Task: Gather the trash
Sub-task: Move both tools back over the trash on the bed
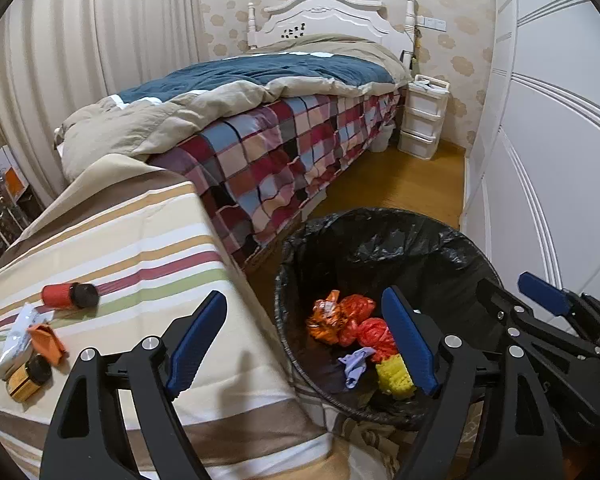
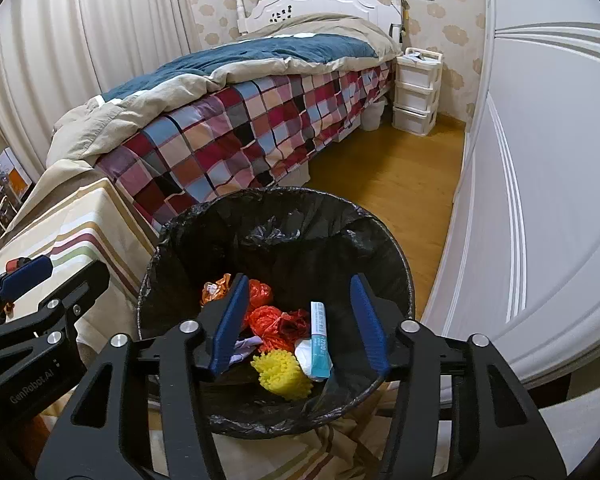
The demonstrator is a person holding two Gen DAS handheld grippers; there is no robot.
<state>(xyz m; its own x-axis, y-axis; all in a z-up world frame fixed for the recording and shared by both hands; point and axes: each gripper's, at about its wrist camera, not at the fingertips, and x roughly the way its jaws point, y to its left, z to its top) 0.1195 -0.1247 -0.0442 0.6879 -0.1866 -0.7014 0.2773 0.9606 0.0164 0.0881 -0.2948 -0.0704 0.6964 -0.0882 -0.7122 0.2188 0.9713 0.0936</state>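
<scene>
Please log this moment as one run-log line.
left gripper: open, empty | right gripper: open over bin | table: items left

Left tool (image 1: 306,344) open, nothing between blue pads, hanging over near rim of bin (image 1: 476,248). Bin black-lined, on floor just beside striped tabletop (image 1: 140,232). Inside bin: orange-red crumpled bags (image 1: 352,320), purple scrap (image 1: 356,364), yellow spiky piece (image 1: 394,376). On tabletop, well apart from bin: red cup with black lid (image 1: 70,295) on its side, white packet (image 1: 16,340), orange scrap (image 1: 48,342), small yellow jar (image 1: 28,378). Right tool (image 1: 540,292) at bin's right rim.
</scene>
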